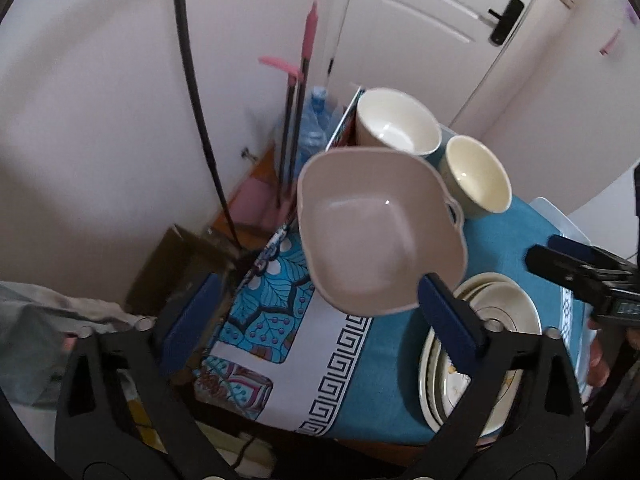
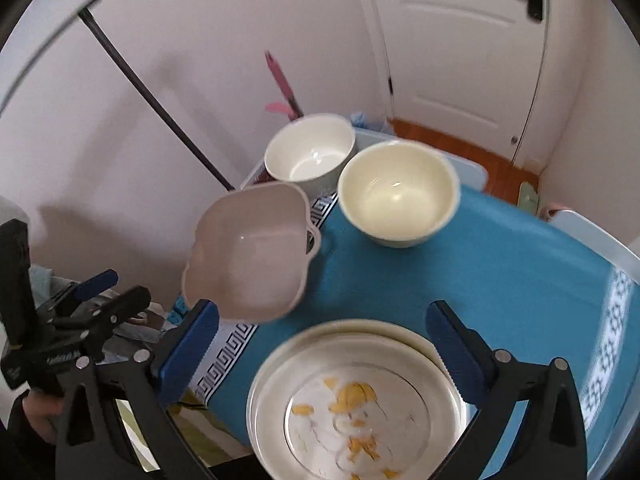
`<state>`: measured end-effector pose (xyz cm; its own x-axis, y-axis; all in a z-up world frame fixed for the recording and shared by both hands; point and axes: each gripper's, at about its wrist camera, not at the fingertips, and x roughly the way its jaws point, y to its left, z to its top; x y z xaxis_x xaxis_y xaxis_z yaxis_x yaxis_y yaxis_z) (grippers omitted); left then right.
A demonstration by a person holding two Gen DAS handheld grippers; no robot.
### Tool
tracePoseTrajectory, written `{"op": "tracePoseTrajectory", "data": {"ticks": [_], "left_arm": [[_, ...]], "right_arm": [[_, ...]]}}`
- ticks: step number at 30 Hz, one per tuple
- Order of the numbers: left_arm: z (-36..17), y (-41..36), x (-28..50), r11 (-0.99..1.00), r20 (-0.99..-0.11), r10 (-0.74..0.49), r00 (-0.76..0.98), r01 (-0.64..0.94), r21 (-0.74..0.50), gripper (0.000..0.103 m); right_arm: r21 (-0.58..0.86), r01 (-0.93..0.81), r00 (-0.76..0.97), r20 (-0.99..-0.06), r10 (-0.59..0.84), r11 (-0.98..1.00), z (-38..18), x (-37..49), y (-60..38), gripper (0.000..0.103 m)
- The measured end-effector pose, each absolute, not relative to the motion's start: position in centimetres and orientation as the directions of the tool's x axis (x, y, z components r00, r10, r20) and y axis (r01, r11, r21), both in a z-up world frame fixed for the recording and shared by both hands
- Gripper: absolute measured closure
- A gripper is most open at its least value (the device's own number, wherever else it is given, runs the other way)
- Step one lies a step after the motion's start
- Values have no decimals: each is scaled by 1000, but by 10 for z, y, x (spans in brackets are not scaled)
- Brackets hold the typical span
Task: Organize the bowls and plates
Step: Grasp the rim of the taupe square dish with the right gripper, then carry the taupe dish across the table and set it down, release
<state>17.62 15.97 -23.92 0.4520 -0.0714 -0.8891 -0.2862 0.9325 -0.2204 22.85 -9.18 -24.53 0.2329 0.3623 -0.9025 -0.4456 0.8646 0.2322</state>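
The plates (image 2: 356, 400) sit in one neat pile near the front edge of the table (image 2: 500, 280), so that part looks done. The top plate has yellow flowers on it. The three bowls are not piled up yet. The pink bowl (image 2: 250, 256) is squarish with little handles and sits by the left edge of the table. The white bowl (image 2: 310, 152) is at the far corner, and the cream bowl (image 2: 400, 192) is just beside it, to the right. I think the bowls still need to go one inside the other.

The left gripper (image 1: 320, 320) has its blue fingers spread wide and holds nothing. The right gripper (image 2: 320, 344) is wide apart too, right above the plates, and holds nothing.

The table has a blue cloth (image 1: 392, 352) with a white key-pattern border and leafy patches. The walls are pale pink. There is a white door (image 2: 460, 40) with a dark handle, and a pink-handled mop (image 1: 308, 48) leans in the corner by a big water bottle (image 1: 316, 120). The floor by the door is brown wood
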Motion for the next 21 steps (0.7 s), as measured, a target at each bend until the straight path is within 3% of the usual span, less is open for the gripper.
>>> {"op": "tracePoseTrajectory", "data": {"ticks": [3,6,11,14,16,17,18,21], "left_arm": [[-262,162,189,928,-903,-120,412,-276,-249,30],[-279,159,203,935,-911,-146,386,-248,-254,42],[-299,160,223,940,-918,-171,359,-218,-261,59],[-310,162,233,941,-921,-180,345,-213,-264,71],[-317,164,238,941,-929,-182,323,-216,-260,83],[-319,164,237,941,-931,-181,317,-218,-257,89],[-320,166,238,942,-933,-174,316,-222,-251,92],[-318,168,237,942,-932,-172,318,-223,-250,94]], "right_arm": [[243,-447,200,-911,361,861,-267,238,-73,3],[266,-437,148,-921,361,859,-290,247,-58,24],[268,-428,121,-929,349,863,-315,253,-45,41],[258,-432,117,-934,338,864,-322,255,-40,56],[263,-430,109,-935,339,864,-327,255,-38,76],[268,-427,98,-936,339,864,-330,255,-37,80],[278,-424,83,-936,342,862,-333,255,-36,88],[265,-430,96,-937,335,863,-334,254,-35,92]]}}
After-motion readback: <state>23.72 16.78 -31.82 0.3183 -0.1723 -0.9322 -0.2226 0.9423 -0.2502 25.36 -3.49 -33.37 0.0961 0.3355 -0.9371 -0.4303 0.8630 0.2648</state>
